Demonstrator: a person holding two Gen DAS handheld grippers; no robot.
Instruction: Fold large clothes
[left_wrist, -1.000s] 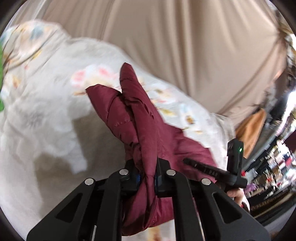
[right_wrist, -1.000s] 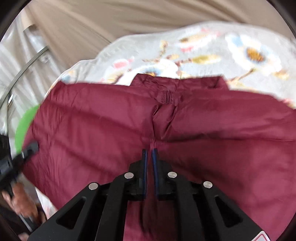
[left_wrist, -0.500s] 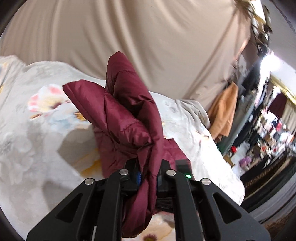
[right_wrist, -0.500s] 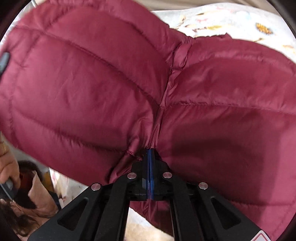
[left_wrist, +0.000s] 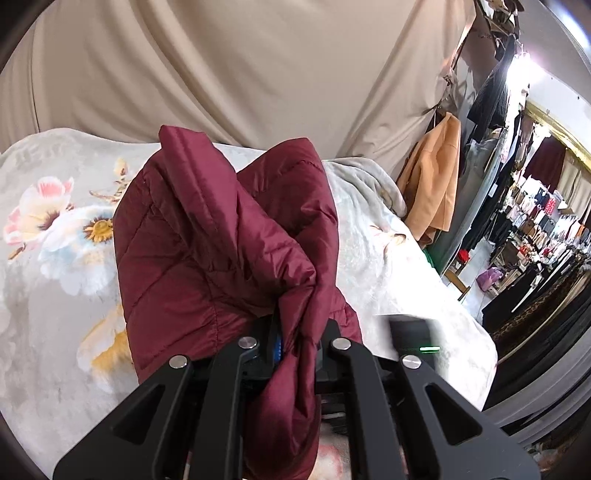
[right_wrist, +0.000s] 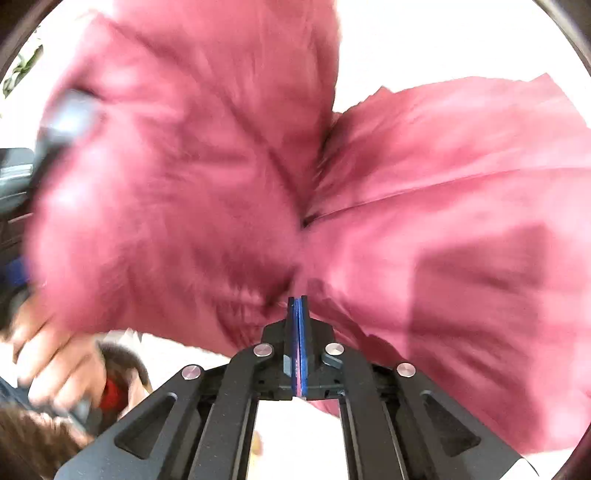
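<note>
The left tool (left_wrist: 295, 343) is clamped on a bunched fold of the maroon puffer jacket (left_wrist: 221, 236), which rises in front of it above the floral blanket (left_wrist: 55, 229) covering the bed. The right tool (right_wrist: 297, 332) has its blue-padded fingers pressed together on another gathered part of the same jacket (right_wrist: 184, 184), whose quilted panels fill that blurred view. Beyond the bed's far edge hangs a beige curtain (left_wrist: 240, 66); off its right side, a tan coat (left_wrist: 436, 177) and racks of clothing (left_wrist: 535, 229).
</note>
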